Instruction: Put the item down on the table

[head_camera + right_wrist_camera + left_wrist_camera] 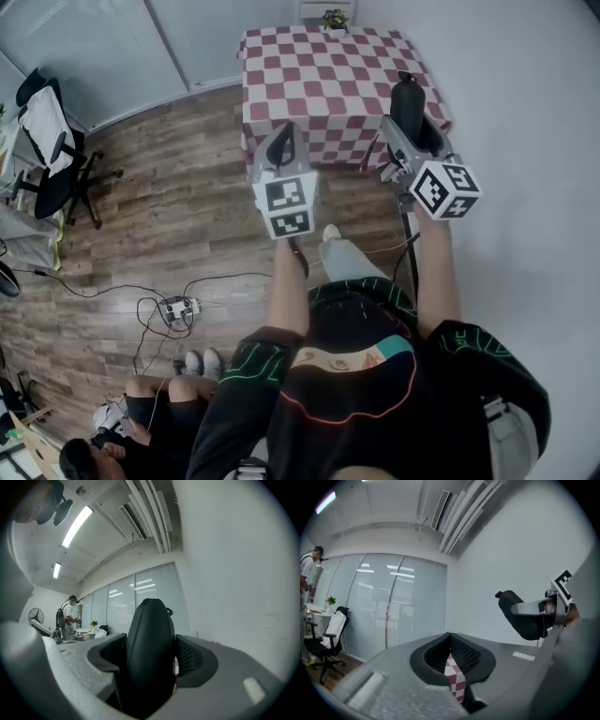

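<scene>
A black oblong pouch (150, 653) stands upright between the pads of my right gripper (151, 641), which is shut on it. In the head view the right gripper (410, 120) holds the pouch (405, 98) in the air over the near right corner of the table with the red and white checkered cloth (323, 75). My left gripper (284, 136) hovers before the table's near edge, left of the right one. The left gripper (450, 638) is shut with nothing in it, and a sliver of the cloth (455, 677) shows below its pads. The pouch (520, 616) appears at the right of the left gripper view.
A small potted plant (334, 19) stands at the table's far edge. A white wall runs along the right. An office chair (47, 141) is at the left, a power strip (178, 307) with cables lies on the wooden floor, and a person (141, 412) sits at lower left.
</scene>
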A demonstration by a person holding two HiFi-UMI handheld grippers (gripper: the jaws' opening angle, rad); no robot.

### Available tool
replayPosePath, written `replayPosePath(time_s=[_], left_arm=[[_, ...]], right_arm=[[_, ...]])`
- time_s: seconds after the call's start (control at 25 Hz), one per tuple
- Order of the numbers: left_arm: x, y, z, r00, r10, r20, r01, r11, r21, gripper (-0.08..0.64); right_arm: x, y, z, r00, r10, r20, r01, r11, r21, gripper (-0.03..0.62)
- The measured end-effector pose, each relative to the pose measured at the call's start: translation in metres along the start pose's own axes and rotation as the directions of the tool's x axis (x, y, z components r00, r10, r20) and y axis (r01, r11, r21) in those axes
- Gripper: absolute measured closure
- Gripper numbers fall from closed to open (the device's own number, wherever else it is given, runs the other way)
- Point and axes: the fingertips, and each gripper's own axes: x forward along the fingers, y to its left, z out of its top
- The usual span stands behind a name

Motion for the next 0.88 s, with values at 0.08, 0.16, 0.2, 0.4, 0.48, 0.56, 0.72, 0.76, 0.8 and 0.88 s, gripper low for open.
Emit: replayPosePath(time_s=[0.08,0.16,0.2,0.4,0.48,0.56,0.72,0.76,0.8,0.88], left_arm=[[0.004,-0.003,0.001,1.0,-0.012,-0.001,0.012,1.0,0.018,0.551],[0.008,-0.003,0.002,1.0,-0.017,0.002,0.017,1.0,0.009,0.551],[0.011,-0.001,0.002,1.0,-0.015,0.005,0.015,1.0,0.002,0.551],[0.029,0.007,-0.005,1.0,-0.003,0.011,0.003,1.0,0.0,0.551],[0.038,0.011,-0.006,1.0,0.007,0.014,-0.007,1.0,0.002,0.551],[0.051,0.017,-0.003,1.0,0.017,0.026,-0.017,1.0,0.009,0.551],[0.08,0.014,-0.011,1.0,0.016,-0.008,-0.015,0.996,0.089,0.551],[0.088,0.014,-0.012,1.0,0.018,-0.018,-0.017,0.994,0.105,0.551],[0.096,0.015,-0.014,0.999,0.019,-0.025,-0.016,0.994,0.109,0.551],[0.114,0.017,-0.021,0.999,0.01,-0.047,-0.006,0.997,0.083,0.551]], right_arm=[[0.007,0.002,0.0,1.0,0.006,-0.007,-0.006,1.0,-0.007,0.265],[0.014,0.004,0.002,1.0,0.017,-0.014,-0.017,1.0,-0.016,0.266],[0.018,0.005,0.002,1.0,0.023,-0.017,-0.023,0.999,-0.023,0.266],[0.038,-0.005,-0.005,0.999,0.034,-0.014,-0.034,0.999,-0.033,0.265],[0.049,-0.012,-0.006,0.999,0.041,-0.009,-0.041,0.999,-0.031,0.265],[0.065,-0.018,-0.003,0.998,0.057,0.006,-0.057,0.998,-0.033,0.265],[0.091,-0.041,-0.013,0.998,0.056,0.013,-0.056,0.998,0.017,0.265],[0.1,-0.048,-0.016,0.998,0.056,0.008,-0.056,0.998,0.032,0.266],[0.109,-0.054,-0.019,0.998,0.056,0.002,-0.056,0.997,0.043,0.265],[0.123,-0.069,-0.025,0.999,0.049,-0.01,-0.048,0.997,0.063,0.265]])
